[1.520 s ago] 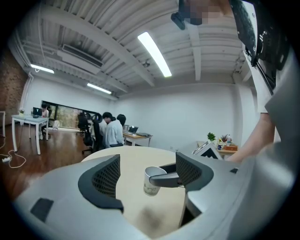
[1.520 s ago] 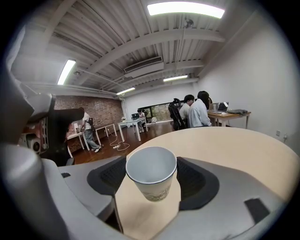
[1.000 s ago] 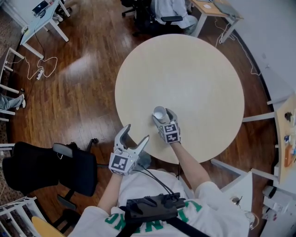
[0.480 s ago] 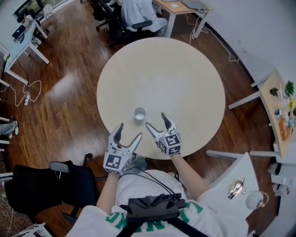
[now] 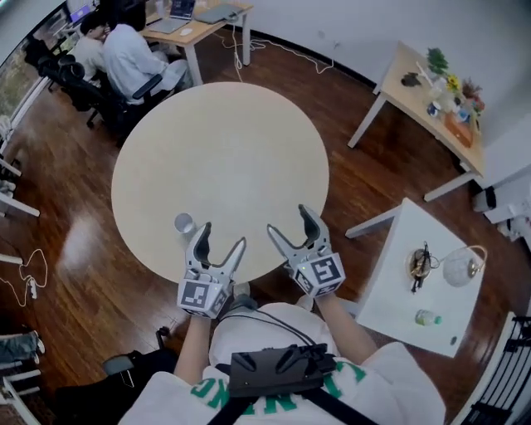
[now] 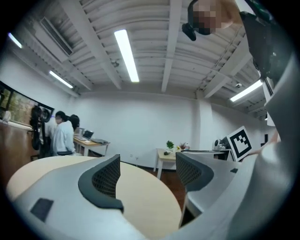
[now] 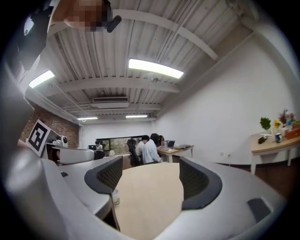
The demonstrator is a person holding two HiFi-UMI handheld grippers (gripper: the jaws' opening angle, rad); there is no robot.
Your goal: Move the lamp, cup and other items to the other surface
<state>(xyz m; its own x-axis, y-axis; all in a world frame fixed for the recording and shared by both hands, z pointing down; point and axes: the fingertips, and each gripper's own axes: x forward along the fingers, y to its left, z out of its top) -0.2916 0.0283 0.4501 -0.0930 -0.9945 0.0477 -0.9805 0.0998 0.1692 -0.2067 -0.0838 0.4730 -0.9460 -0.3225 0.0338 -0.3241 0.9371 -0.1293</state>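
Chest: black device (image 5: pixel 278 369) strapped on the person, cables running up toward the tools.
Low left: dark chair (image 5: pixel 124 365) on the wood floor (image 5: pixel 357 183), behind the left arm.
Left tool (image 5: pixel 222 236): released, jaws apart with nothing between them. It's held level over the near rim of the round surface (image 5: pixel 224 149).
Right tool (image 5: pixel 288 220): released too. Its jaws have just eased in a little and nothing is between them. It sits just right of the left tool, over the same rim.
Cup (image 5: pixel 183 222): upright on the round surface by its near-left rim, just left of the left tool's outer jaw and outside both tools.
Round top: bare past the cup, wide room ahead of both tools.
Gap: a strip of floor separates the round rim from the white square surface (image 5: pixel 390 282) on the right, whose near corner points toward the right tool.
Lamp (image 5: pixel 463 266): on the white surface near its far-right edge, well apart from both tools.
Around lamp: small dark item (image 5: pixel 420 264) just left of it, too small to tell. A bottle (image 5: pixel 427 317) lies nearer the person.
Far right: wooden surface (image 5: pixel 419 104) by the wall, with plants (image 5: pixel 437 60) and small things on it.
Far left: seated people (image 5: pixel 129 54) at another surface (image 5: pixel 195 21) with laptops — office chairs crowd that side of the round rim.
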